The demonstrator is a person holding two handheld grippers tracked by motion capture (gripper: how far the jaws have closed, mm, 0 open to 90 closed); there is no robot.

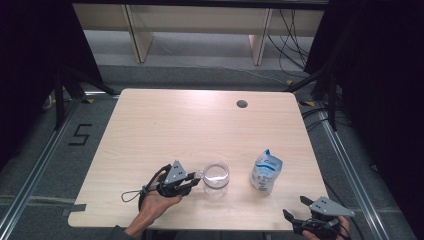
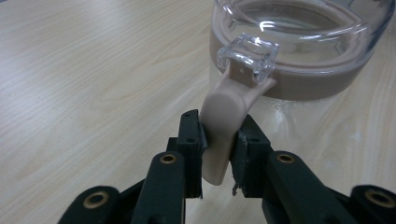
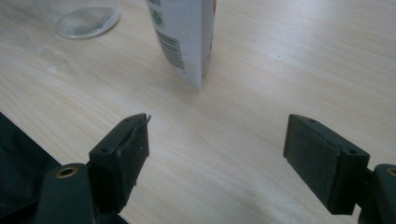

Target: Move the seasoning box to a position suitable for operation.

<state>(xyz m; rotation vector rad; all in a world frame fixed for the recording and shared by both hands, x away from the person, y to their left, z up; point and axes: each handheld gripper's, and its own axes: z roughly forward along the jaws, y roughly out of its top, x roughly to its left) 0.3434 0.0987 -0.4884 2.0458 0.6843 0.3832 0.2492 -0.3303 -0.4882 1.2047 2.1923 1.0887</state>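
A clear round jar (image 1: 216,176) with a clear lid stands near the front middle of the wooden table (image 1: 190,125). A beige handle (image 2: 223,126) hangs from the clear clasp (image 2: 247,57) on the jar's (image 2: 303,70) rim. My left gripper (image 1: 196,179) comes at the jar from the left, and in the left gripper view the left gripper (image 2: 219,142) is shut on that handle, both pads pressing it. A white and blue pouch (image 1: 266,171) stands upright to the jar's right. My right gripper (image 1: 294,206) rests open at the front right corner; ahead of the right gripper (image 3: 217,140) stand the pouch (image 3: 184,37) and the jar's base (image 3: 86,21).
A round cable hole (image 1: 242,104) sits near the table's back right. The front edge runs just below both hands. Beyond the table are wooden furniture legs (image 1: 137,35), black stands and cables (image 1: 295,45); a floor mark "5" (image 1: 80,135) lies to the left.
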